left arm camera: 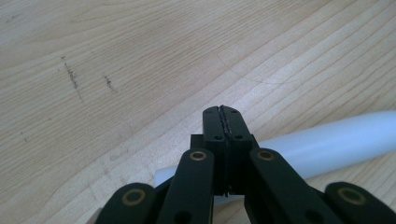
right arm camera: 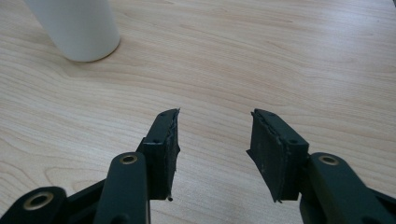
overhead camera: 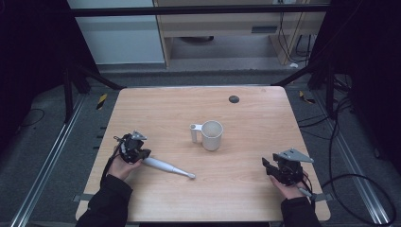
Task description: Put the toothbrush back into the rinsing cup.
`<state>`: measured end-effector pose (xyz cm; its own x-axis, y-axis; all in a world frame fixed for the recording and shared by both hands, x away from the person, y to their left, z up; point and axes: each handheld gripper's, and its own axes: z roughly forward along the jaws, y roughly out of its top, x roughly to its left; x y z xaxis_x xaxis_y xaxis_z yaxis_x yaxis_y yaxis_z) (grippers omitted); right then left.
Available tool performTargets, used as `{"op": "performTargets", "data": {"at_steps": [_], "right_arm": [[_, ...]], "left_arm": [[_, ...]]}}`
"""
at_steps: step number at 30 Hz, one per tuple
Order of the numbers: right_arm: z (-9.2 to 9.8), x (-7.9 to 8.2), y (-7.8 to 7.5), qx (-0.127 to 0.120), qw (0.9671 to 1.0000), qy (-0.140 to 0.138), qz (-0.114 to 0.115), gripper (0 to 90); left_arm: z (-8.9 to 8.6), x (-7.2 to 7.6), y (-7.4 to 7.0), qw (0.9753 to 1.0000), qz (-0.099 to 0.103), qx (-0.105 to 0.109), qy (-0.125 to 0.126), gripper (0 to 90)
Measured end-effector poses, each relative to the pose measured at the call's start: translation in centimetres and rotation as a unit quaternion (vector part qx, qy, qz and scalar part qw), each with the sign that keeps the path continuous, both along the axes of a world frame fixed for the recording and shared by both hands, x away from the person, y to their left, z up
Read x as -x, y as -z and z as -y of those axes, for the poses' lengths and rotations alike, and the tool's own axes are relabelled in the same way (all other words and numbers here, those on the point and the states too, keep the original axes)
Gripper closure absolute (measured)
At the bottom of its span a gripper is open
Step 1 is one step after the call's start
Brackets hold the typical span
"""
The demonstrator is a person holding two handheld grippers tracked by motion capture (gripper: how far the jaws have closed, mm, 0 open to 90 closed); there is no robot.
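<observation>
While the left gripper [left arm camera: 222, 122] sits pressed shut just above the thick end of the white tool [overhead camera: 166, 167], with nothing between its jaws, the pick-up looks only begun; next it would need to open and straddle that handle. The tool lies flat at the table's [overhead camera: 246, 189] near left, its long axis running left to right, slim tip toward the near right, short of the white mug [overhead camera: 211, 135]. The right gripper [right arm camera: 215, 140] rests spread open, empty, near right.
</observation>
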<state>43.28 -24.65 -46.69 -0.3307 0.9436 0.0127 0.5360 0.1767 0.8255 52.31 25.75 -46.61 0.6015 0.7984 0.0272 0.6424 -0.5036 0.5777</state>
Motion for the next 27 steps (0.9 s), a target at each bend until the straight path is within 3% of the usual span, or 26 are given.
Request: {"op": "performTargets", "data": {"at_steps": [27], "right_arm": [[0.1, 0.1, -0.1, 0.001, 1.0000, 0.002, 0.002, 51.8]], "left_arm": [[-0.8, 2.3, 0.0, 1.0000, -0.001, -0.004, 0.003, 89.2]]}}
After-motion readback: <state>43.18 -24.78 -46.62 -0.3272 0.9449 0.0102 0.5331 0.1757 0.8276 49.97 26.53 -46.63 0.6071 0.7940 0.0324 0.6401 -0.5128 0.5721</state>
